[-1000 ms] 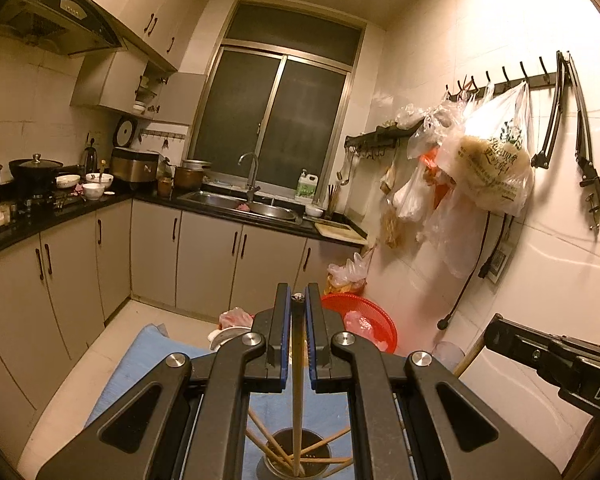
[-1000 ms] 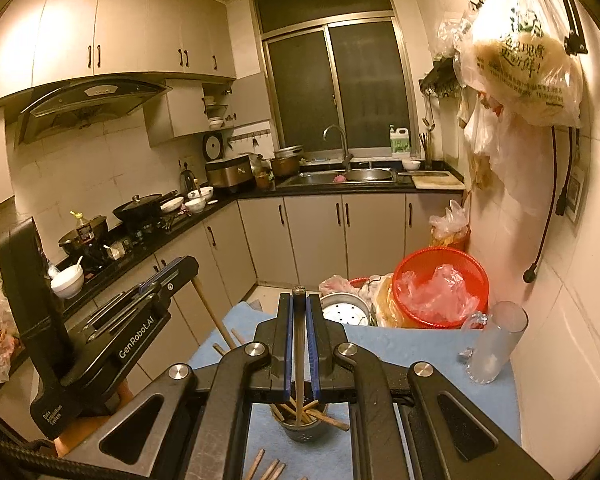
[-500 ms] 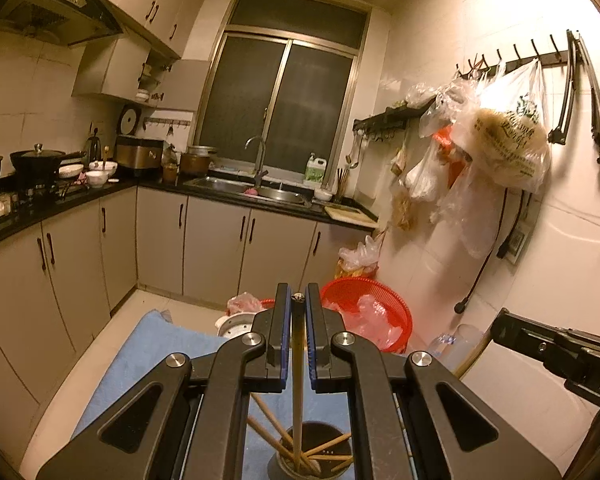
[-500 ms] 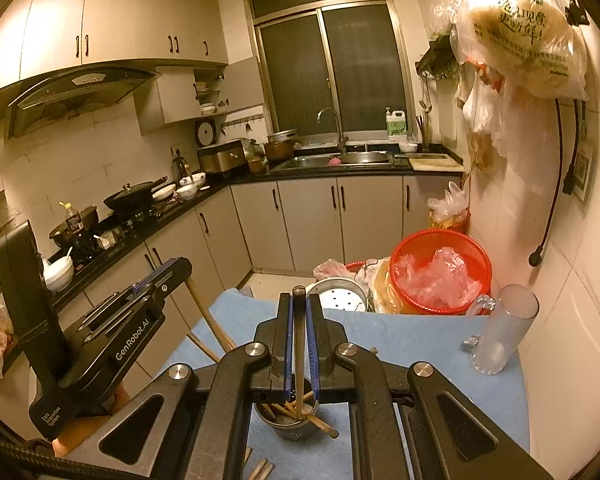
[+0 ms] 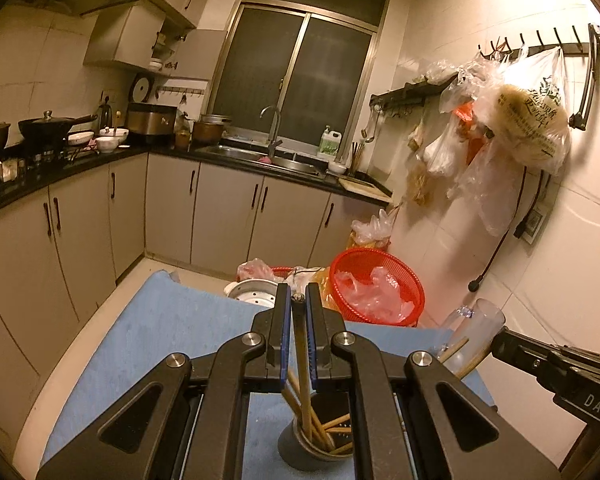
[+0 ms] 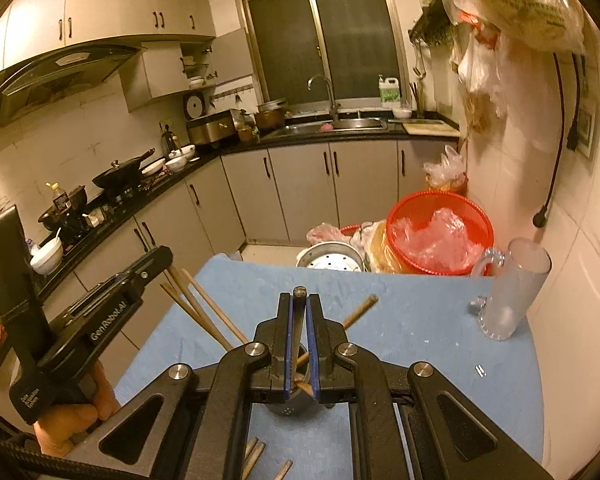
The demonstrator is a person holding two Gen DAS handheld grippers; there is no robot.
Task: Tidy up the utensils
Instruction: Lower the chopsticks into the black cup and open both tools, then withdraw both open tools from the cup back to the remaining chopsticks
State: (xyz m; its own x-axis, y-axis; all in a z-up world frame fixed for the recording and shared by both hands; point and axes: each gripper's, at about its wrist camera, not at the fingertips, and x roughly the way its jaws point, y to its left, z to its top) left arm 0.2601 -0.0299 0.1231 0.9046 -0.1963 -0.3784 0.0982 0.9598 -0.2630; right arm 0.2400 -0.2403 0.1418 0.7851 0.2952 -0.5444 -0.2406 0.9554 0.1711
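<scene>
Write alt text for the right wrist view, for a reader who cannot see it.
The right tongs are shut on a dark wooden chopstick, held above a round grey metal utensil holder on a blue table mat. More wooden chopsticks lean out of the holder to the left, by the left tongs. A clear glass mug stands to the right.

The left tool (image 6: 100, 320) carries "GenRobot.AI" in white along its black arm, with smaller white print near the handle too tiny to read; the right tool (image 5: 572, 380) shows only the white letters "DAS"
</scene>
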